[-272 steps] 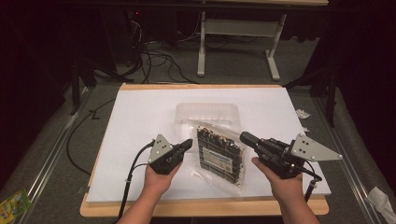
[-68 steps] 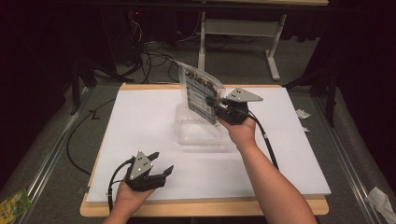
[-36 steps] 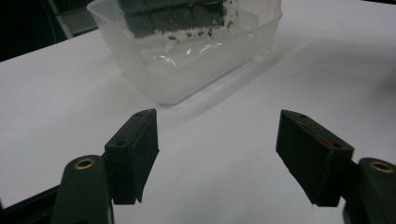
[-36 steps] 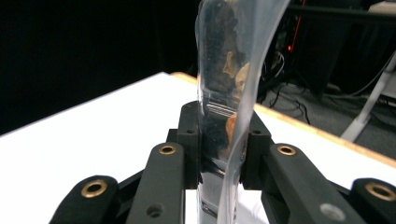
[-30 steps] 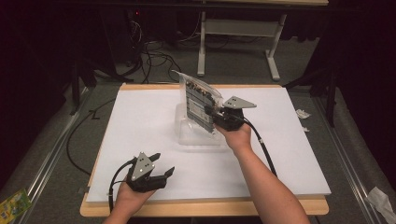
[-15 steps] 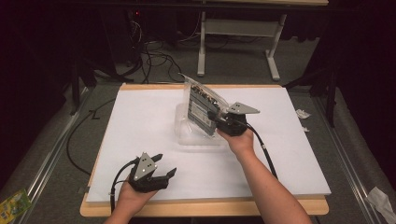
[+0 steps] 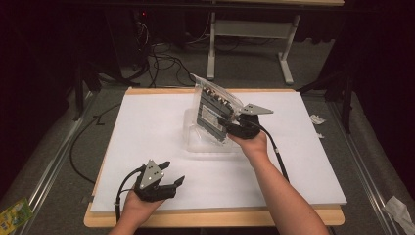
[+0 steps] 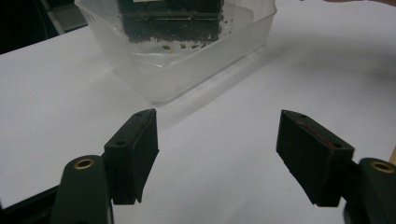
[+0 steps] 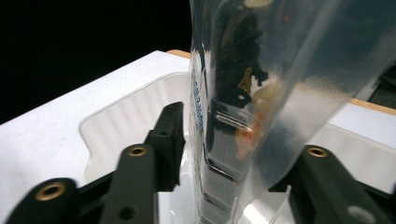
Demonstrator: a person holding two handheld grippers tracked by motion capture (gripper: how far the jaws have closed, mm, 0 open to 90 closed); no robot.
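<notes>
Right gripper [image 7: 234, 128] clamps clear bag [image 7: 214, 110] upright in clear plastic tub [image 8: 187, 65]; left gripper [image 8: 217, 156] rests wide, empty, on table [image 7: 147, 127].

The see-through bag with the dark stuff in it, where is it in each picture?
High view: bag upright at centre, right gripper clamping it.
Left gripper view: its bottom edge at top, inside the tub.
Right gripper view: centre, between the jaws.
Shared landmark: clear plastic tub.
</notes>
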